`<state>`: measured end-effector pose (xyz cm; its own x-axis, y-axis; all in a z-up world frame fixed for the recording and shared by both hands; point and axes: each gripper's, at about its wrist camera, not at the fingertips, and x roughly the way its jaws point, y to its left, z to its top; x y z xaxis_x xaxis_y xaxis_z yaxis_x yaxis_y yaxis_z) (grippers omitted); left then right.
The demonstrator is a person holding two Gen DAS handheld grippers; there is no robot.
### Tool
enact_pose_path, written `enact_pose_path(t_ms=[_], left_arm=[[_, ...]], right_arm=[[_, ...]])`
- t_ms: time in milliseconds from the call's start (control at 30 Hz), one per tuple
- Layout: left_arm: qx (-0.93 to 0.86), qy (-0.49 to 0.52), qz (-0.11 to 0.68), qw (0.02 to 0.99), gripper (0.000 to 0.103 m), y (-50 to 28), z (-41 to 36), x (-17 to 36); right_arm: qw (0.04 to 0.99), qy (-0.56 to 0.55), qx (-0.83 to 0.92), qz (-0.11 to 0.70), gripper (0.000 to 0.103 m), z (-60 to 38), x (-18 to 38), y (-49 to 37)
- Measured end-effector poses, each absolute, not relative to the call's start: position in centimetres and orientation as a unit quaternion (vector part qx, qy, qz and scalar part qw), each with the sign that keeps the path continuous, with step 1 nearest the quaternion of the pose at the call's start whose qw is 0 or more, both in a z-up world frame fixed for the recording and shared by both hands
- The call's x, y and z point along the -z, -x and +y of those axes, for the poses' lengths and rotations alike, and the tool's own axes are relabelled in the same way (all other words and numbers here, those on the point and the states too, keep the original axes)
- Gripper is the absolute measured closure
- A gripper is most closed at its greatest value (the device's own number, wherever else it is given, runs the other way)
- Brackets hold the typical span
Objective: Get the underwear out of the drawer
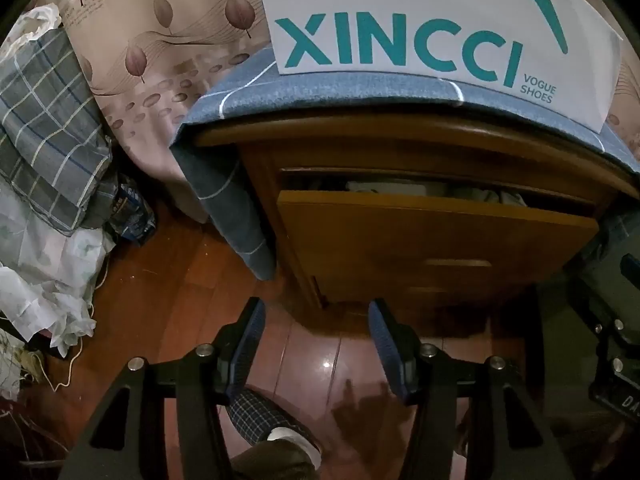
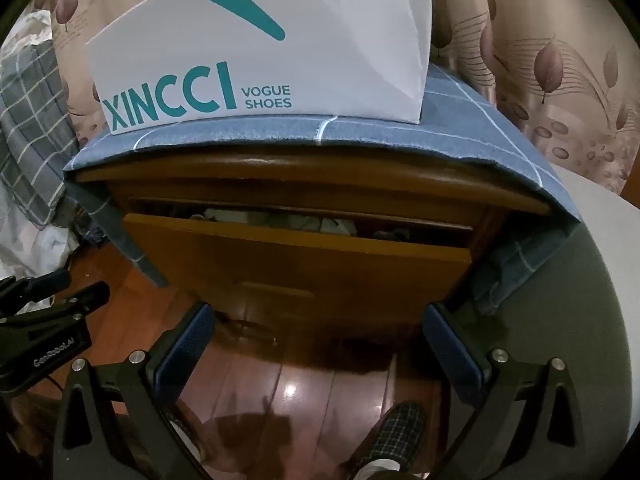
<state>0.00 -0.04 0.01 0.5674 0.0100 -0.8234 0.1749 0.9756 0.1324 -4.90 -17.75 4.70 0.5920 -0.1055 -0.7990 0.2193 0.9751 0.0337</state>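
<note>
Underwear, seen only as pale crumpled cloth (image 1: 384, 190), lies inside the top drawer of the brown wooden nightstand (image 1: 432, 240), which stands pulled out only partway. From the left wrist view the left gripper (image 1: 316, 344) hangs above the glossy red-brown wooden floor (image 1: 168, 280), near the cabinet's foot, its blue-padded fingers spread wide with nothing between them. A white shoe box with teal lettering (image 1: 420, 20) sits on the blue checked cloth (image 1: 320, 88) covering the top surface. Heaped bedding crowds the left side.

From the right wrist view the right gripper (image 2: 316, 344) is likewise wide apart and empty, low before the drawer front. Soft pale fabric (image 2: 280, 218) shows through the narrow slot, toward its left and middle.

Such cloth is probably light and limp, so a pinch on a raised fold should lift it, though it may drag neighbouring pieces. The slot between drawer front and cabinet top edge looks tight; pulling the drawer further out would likely give room. Floor space near the cabinet is open; the grey rounded seat (image 2: 592, 280) bounds the right.
</note>
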Motion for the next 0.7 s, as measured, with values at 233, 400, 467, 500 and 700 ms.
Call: enact_pose_path(t_ms=[233, 400, 467, 500, 700], left_arm=[[0.054, -0.09, 0.461, 0.881, 0.048, 0.5, 0.0, 0.3], [0.05, -0.096, 0.463, 0.88, 0.048, 0.1, 0.0, 0.3], [0.05, -0.096, 0.465, 0.879, 0.048, 0.1, 0.0, 0.4], [0.05, -0.096, 0.465, 0.879, 0.048, 0.1, 0.0, 0.4], [0.047, -0.101, 0.465, 0.878, 0.048, 0.0, -0.1, 0.5]], right_arm=[[0.895, -0.052, 0.087, 0.435, 0.0, -17.3, -5.0, 5.3], [0.894, -0.042, 0.087, 0.438, 0.0, -16.9, -4.9, 4.9], [0.894, -0.043, 0.086, 0.438, 0.0, -17.0, -5.0, 4.9], [0.894, -0.042, 0.087, 0.437, 0.0, -17.0, -5.0, 4.9], [0.894, -0.046, 0.089, 0.438, 0.0, -17.2, -4.9, 5.0]])
